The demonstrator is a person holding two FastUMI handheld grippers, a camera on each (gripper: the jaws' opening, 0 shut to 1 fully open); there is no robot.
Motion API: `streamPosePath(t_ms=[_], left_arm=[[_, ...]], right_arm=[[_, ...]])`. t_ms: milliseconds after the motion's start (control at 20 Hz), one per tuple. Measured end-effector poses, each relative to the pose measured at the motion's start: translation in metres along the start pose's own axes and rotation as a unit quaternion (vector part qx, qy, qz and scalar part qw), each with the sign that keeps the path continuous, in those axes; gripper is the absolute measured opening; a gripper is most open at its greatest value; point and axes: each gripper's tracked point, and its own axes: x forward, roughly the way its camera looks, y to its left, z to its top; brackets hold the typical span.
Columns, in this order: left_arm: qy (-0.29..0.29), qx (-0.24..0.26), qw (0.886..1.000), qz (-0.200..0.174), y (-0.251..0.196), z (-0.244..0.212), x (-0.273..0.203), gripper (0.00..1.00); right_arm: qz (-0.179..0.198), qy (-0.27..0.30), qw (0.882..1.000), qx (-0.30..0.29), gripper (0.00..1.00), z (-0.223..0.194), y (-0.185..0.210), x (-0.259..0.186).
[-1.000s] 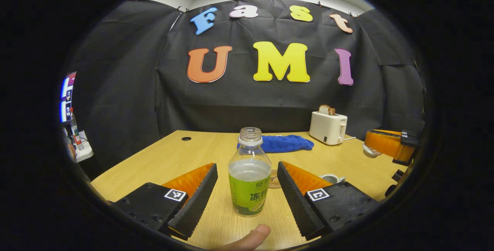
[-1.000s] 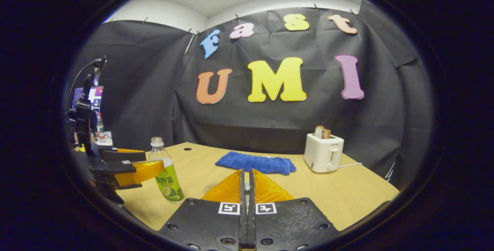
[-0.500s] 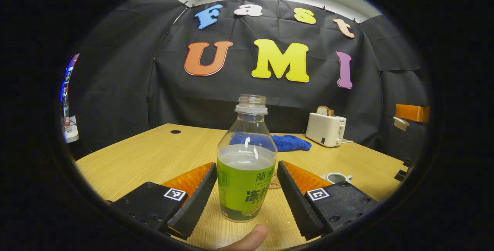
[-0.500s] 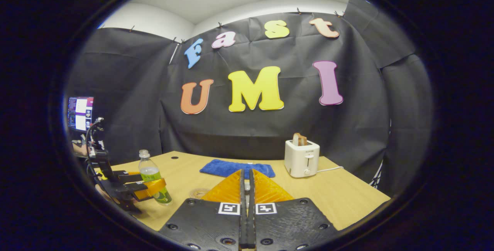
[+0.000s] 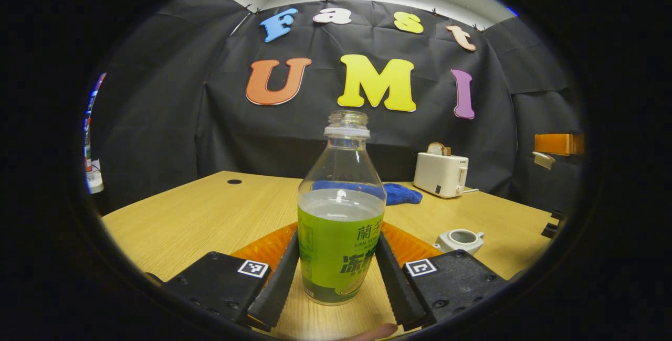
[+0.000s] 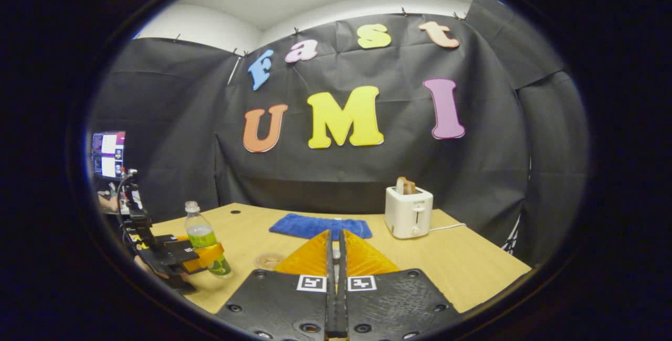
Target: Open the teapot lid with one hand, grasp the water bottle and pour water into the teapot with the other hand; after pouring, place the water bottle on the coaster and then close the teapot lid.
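Green-labelled water bottle stands pinched between left tool fingers.

**Left gripper clamped, right gripper held high**

The left gripper sits low over the table, level, both fingers pressed against the sides of the water bottle. A fingertip of the holding hand shows beneath it. The right gripper is raised above the table, its fingers drawn together with only a thin slit between them
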Motion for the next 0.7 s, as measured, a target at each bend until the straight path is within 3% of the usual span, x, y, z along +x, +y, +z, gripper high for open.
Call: streamPosePath(t_ms=[200,400,500,700], left_arm=[[0.021,0.018,1.000,0.011,0.002,0.003,-0.007,0.77],[0.002,0.094,0.995,0.041,0.006,0.037,-0.019,0.77],[0.019,0.126,0.990,0.067,0.011,0.043,-0.027,0.76],[0.033,0.202,0.975,0.084,0.005,0.057,-0.033,0.76]], right_arm=[[-0.004,0.000,1.000,-0.002,0.00,0.001,-0.004,0.000],[-0.015,0.003,1.000,-0.004,0.00,-0.001,-0.014,0.001],[-0.021,0.008,1.000,-0.005,0.00,-0.004,-0.019,0.002],[-0.030,0.014,0.999,-0.013,0.00,-0.006,-0.027,0.004]])
